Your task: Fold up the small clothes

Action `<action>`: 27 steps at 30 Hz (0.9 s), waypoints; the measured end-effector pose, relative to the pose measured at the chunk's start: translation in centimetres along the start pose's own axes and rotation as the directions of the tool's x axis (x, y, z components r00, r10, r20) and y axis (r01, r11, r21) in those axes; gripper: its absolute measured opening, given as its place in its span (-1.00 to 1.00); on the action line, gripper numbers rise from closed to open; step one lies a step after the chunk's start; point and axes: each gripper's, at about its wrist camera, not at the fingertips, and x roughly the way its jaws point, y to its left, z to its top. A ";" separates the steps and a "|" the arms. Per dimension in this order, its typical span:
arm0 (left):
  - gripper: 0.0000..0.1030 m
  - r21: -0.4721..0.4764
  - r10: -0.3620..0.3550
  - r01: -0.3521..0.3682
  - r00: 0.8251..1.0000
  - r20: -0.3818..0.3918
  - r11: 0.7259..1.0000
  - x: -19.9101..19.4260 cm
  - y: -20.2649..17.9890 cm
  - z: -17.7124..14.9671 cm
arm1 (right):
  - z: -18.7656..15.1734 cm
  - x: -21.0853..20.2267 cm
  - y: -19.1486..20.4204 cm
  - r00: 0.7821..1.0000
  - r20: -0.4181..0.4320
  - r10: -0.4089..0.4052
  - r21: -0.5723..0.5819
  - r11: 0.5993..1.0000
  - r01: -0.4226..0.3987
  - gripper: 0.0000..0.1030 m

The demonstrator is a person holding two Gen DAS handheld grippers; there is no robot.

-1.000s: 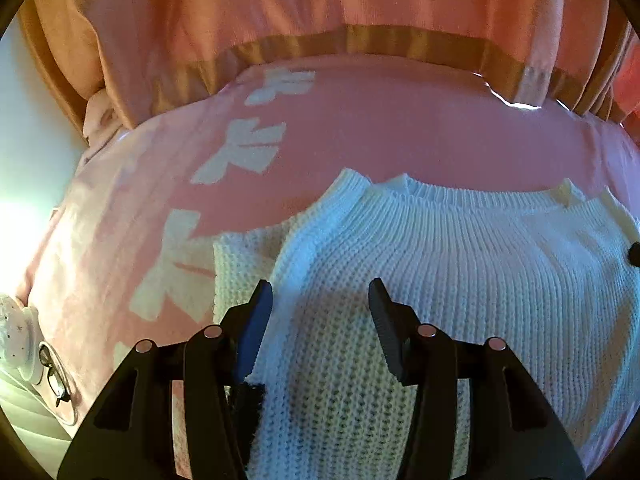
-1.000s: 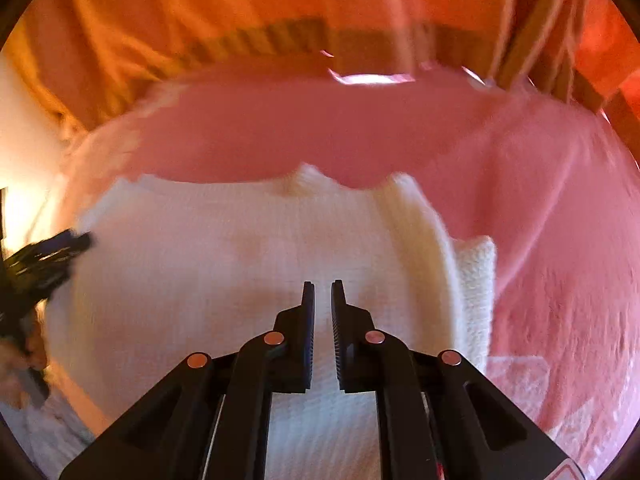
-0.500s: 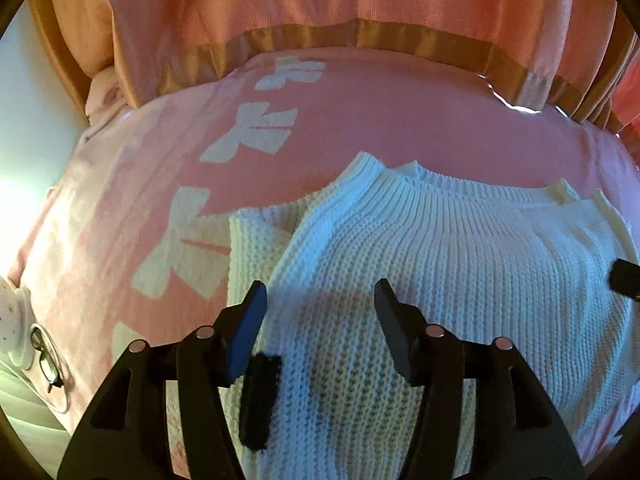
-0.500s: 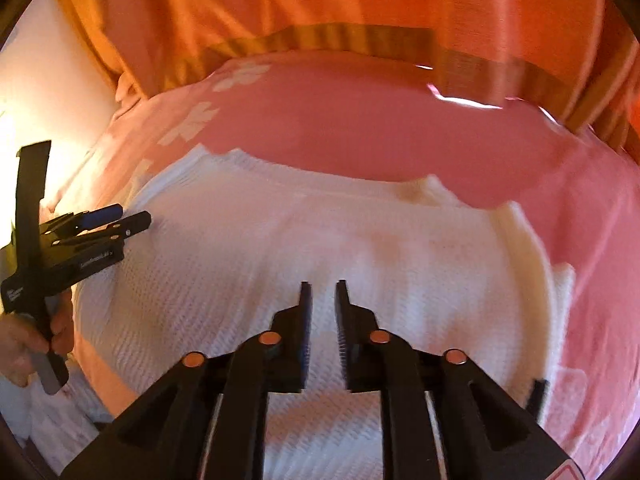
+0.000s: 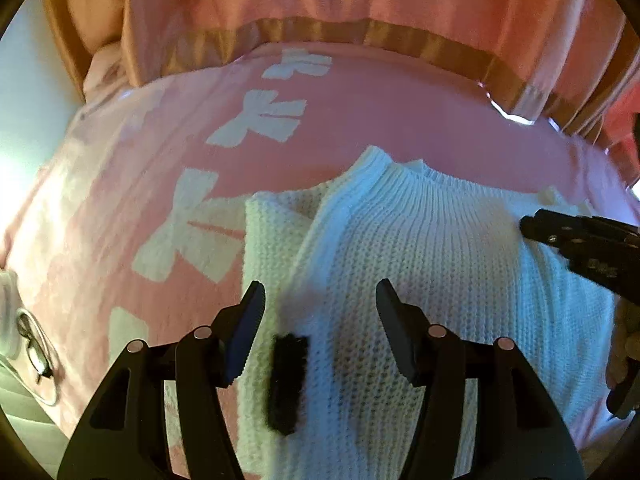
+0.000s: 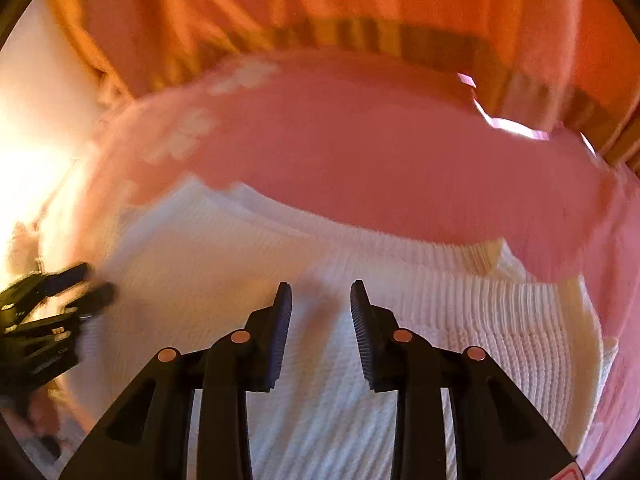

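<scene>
A small white knit sweater (image 5: 420, 264) lies flat on a pink blanket (image 5: 360, 120), its ribbed collar away from me and its left sleeve folded in. A black fuzzy patch (image 5: 286, 380) sits on its near left part. My left gripper (image 5: 320, 312) is open just above the sweater's left side. My right gripper (image 6: 320, 312) is open over the sweater's (image 6: 320, 280) middle right, holding nothing; it also shows at the right edge of the left wrist view (image 5: 560, 236). The left gripper appears at the left of the right wrist view (image 6: 76, 288).
The pink blanket carries white bow shapes (image 5: 188, 236) on its left side. An orange-pink curtain with a gold band (image 5: 360, 36) hangs behind the bed. Glasses and a white object (image 5: 28, 344) lie at the left edge.
The right gripper's jaws have opened from nearly closed and it has swung over the sweater. The left gripper has stayed open and shifted slightly back, showing more of the black patch.
</scene>
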 end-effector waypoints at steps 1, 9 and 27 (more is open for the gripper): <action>0.15 -0.019 -0.010 0.010 1.000 0.000 1.000 -0.2 0.8 -0.2 | -0.2 -0.9 0.6 1.000 0.018 -0.003 -0.025 1.000 0.004 -0.43; 0.26 -0.071 -0.088 0.086 0.996 -0.022 0.994 -0.4 3.9 -2.0 | -4.2 -1.5 2.2 0.994 -0.052 -0.093 -0.145 0.986 0.084 -0.45; -0.59 -0.151 -0.390 0.393 0.919 0.050 0.907 -4.0 2.2 -1.8 | -3.9 1.7 1.8 0.986 -0.098 -0.137 -0.165 0.979 0.120 -0.41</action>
